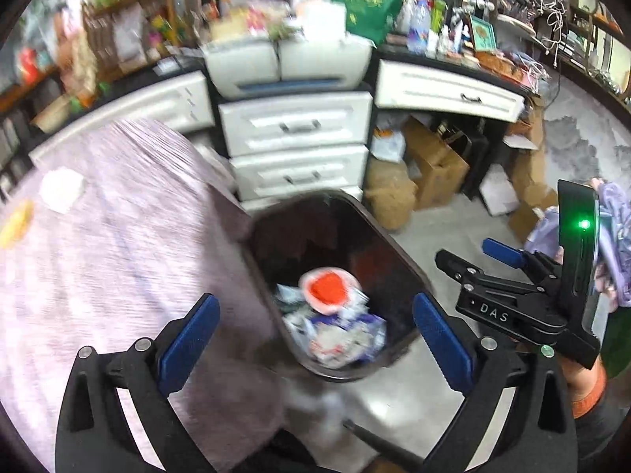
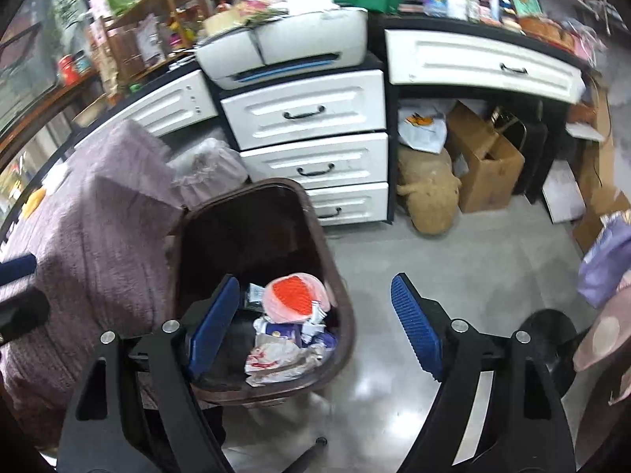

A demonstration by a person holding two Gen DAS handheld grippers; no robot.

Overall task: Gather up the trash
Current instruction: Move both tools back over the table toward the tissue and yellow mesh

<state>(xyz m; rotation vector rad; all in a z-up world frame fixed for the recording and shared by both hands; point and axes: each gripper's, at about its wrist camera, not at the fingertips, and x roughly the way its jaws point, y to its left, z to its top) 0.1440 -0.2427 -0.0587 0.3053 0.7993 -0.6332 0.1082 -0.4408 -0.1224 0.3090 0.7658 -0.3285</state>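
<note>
The left gripper (image 1: 315, 339) is held with its jaws wide apart and nothing between them. Straight ahead of these jaws and below them, a dark brown trash bin (image 1: 398, 252) is seen standing on the grey floor (image 1: 430, 220). In the bin, crumpled wrappers (image 1: 343, 335) are piled, with a pink-rimmed lid with an orange centre (image 1: 329, 289) lying on top of them.

To the left of the left jaws, a table under a mauve cloth (image 1: 110, 236) is seen, touching or nearly touching the bin's side; a white crumpled tissue (image 1: 63, 193) and a yellow scrap (image 1: 15, 224) lie on the cloth, well apart from the bin.

The right gripper (image 2: 315, 323) is likewise held with its jaws apart and empty. Its left finger (image 2: 215, 327) is seen over the bin's opening (image 2: 252, 232), while its right finger (image 2: 418, 327) hangs over bare floor. The wrappers (image 2: 284, 351) and the orange-centred lid (image 2: 294, 295) lie between the 2 fingers, lower down inside the bin.

Beyond the bin, a white cabinet of 3 drawers (image 2: 307, 138) is seen, with a printer (image 2: 284, 55) on top.

In the left wrist view the right gripper (image 1: 473, 256) appears to the right of the left jaws, beside the bin.
</note>
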